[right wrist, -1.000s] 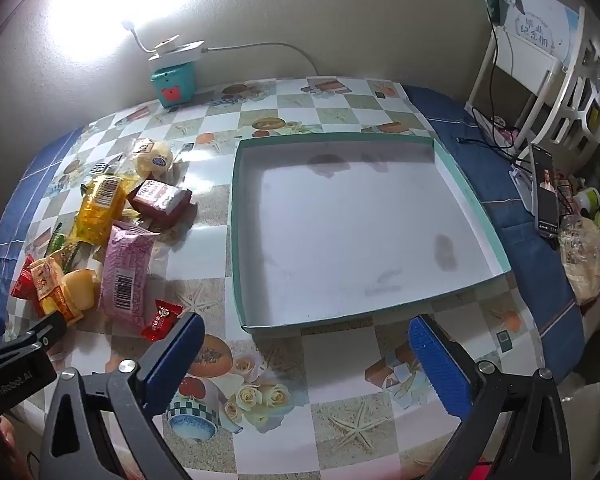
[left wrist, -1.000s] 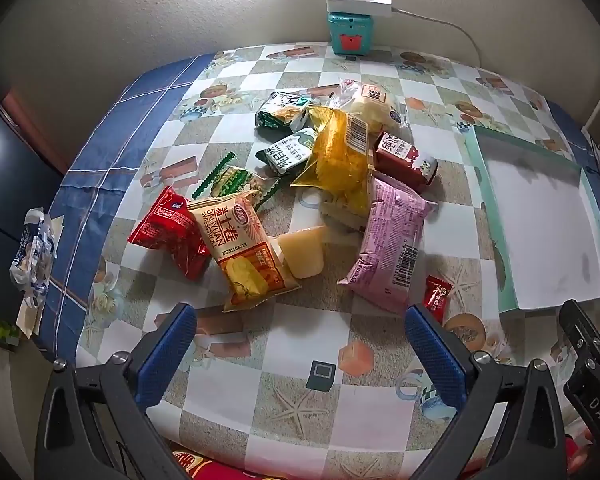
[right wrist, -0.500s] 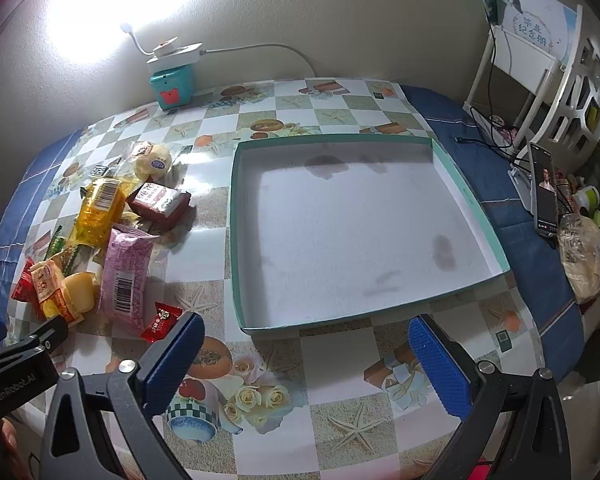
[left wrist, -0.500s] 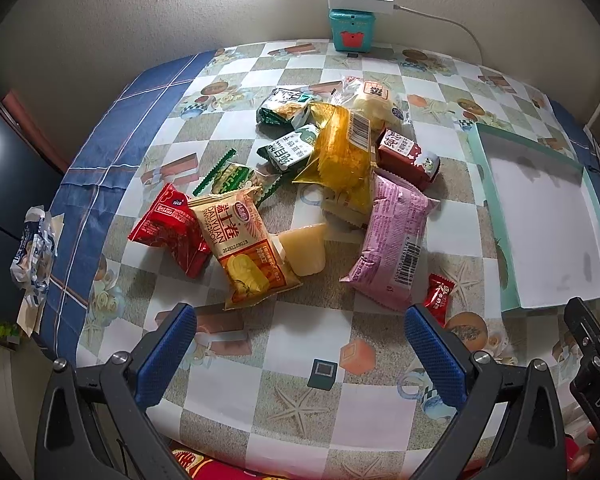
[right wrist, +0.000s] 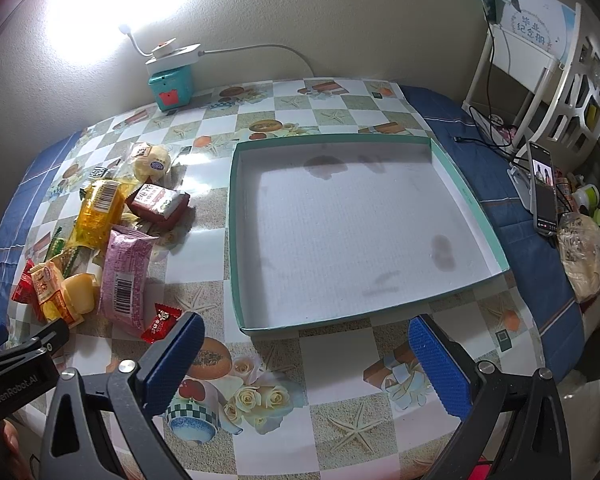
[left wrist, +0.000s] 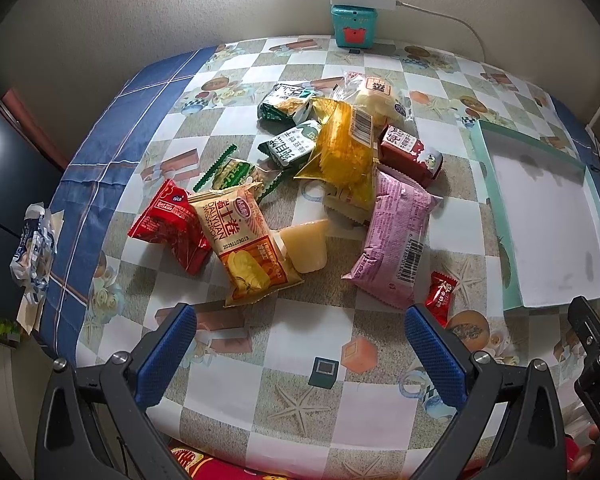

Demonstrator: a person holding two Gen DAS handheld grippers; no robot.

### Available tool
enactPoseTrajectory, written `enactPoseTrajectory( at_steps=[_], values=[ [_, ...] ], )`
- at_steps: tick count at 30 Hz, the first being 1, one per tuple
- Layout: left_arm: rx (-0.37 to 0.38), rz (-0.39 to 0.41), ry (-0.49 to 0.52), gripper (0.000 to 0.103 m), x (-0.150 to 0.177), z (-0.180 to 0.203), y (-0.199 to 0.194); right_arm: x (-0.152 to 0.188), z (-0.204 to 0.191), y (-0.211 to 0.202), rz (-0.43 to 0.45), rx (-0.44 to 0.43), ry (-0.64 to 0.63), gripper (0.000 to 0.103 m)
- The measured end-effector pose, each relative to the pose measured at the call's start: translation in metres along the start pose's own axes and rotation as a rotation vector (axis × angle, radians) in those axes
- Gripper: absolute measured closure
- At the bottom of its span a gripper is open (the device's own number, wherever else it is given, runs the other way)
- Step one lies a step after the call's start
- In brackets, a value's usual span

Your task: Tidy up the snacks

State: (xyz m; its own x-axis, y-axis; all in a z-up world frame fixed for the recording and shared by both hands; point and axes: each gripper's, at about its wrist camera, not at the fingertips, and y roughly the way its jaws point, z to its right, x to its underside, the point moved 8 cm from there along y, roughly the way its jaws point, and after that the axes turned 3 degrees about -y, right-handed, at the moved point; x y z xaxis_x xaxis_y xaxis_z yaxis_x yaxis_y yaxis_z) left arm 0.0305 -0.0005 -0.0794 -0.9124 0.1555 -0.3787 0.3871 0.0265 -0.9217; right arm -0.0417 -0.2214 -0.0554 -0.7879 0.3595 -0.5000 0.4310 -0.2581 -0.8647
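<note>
Two blue-padded grippers are being held above the near edge of a checked tablecloth (left wrist: 228, 364). The left gripper (left wrist: 300, 354) is being kept spread wide, holding nothing, facing a heap of snacks (left wrist: 332, 184) toward the left side of the table. The right gripper (right wrist: 306, 362) is likewise being held spread and empty, in front of a shallow teal-rimmed box (right wrist: 466, 196) lying toward the right side. A small red candy (left wrist: 440, 294) is lying between heap and box
</note>
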Motion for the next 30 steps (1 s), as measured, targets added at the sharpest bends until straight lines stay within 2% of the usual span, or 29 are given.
enactPoseTrajectory(
  at_steps=[30],
  values=[
    [-0.002, -0.009, -0.002, 0.000, 0.0001, 0.0002, 0.0013, 0.0013, -0.0001, 0.0015, -0.004, 0.001, -0.001, 0.000]
  ],
)
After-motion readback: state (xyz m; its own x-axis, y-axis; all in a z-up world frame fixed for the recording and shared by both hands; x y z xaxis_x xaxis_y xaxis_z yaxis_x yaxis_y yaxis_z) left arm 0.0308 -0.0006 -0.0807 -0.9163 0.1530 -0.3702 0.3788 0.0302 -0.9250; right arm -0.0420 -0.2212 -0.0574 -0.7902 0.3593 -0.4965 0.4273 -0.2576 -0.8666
